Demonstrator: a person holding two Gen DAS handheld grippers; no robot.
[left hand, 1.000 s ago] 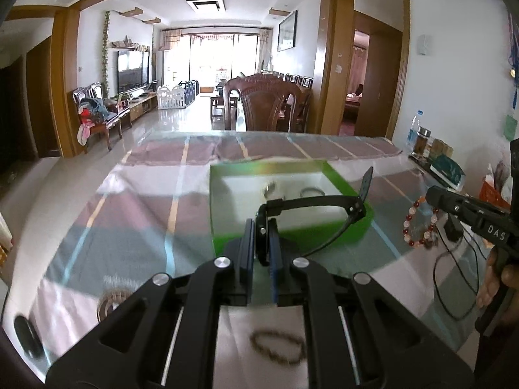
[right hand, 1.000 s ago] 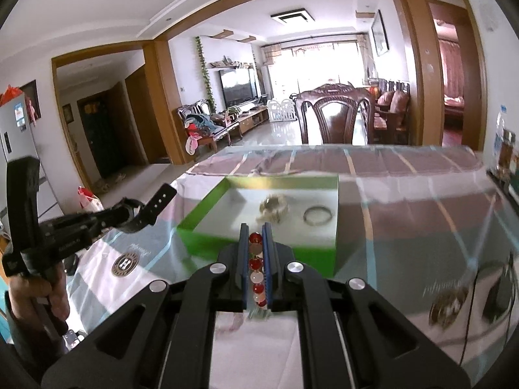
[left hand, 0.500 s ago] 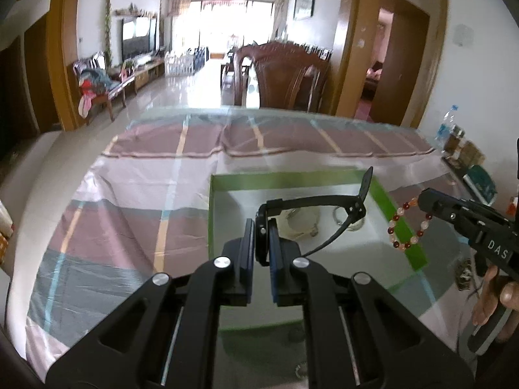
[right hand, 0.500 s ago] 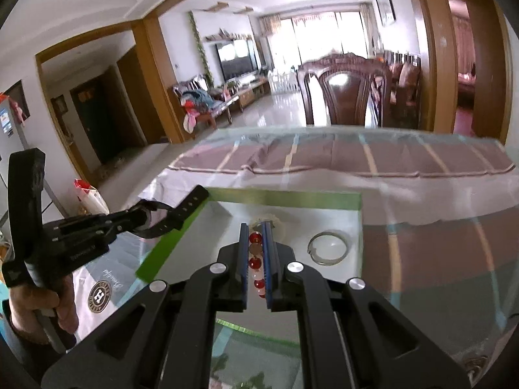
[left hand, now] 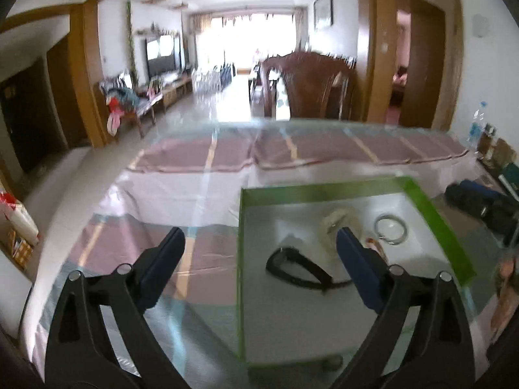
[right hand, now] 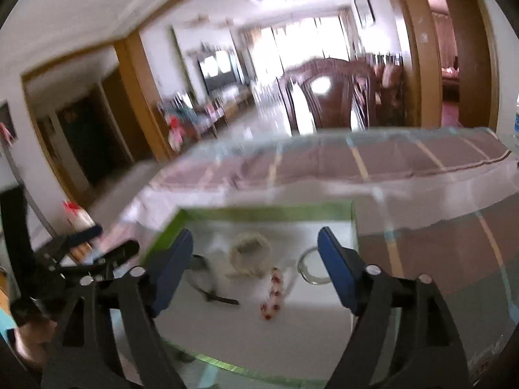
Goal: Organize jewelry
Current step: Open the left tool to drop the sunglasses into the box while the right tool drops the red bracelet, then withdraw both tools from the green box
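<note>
Nearest the person, over the glass-covered worktop [left hand: 201,201], both grippers hang with their jaws spreading apart and nothing pressed between the blue pads. The left gripper [left hand: 259,246] straddles the near left wall of the green tray [left hand: 434,220], and just beyond it the black band [left hand: 292,269] lies loose on the tray's white floor, touching neither finger. The right gripper [right hand: 254,246] hovers over the same tray [right hand: 259,212]; below its gap the red and white bead bracelet [right hand: 274,295] lies flat on the white floor.

Only the right wrist view shows that bracelet whole; in the left wrist view the right finger hides all but a reddish scrap. The right view also catches the left gripper from the side, at its left edge, with a hand [right hand: 32,334] beneath it.

Farther in, a pale beaded coil [right hand: 249,253] lies mid-tray, and a silver bangle [left hand: 391,228] lies near the right wall, seen whole only from the left wrist. Beyond the tray the striped cloth under the glass runs to a wooden chair [left hand: 308,87].
</note>
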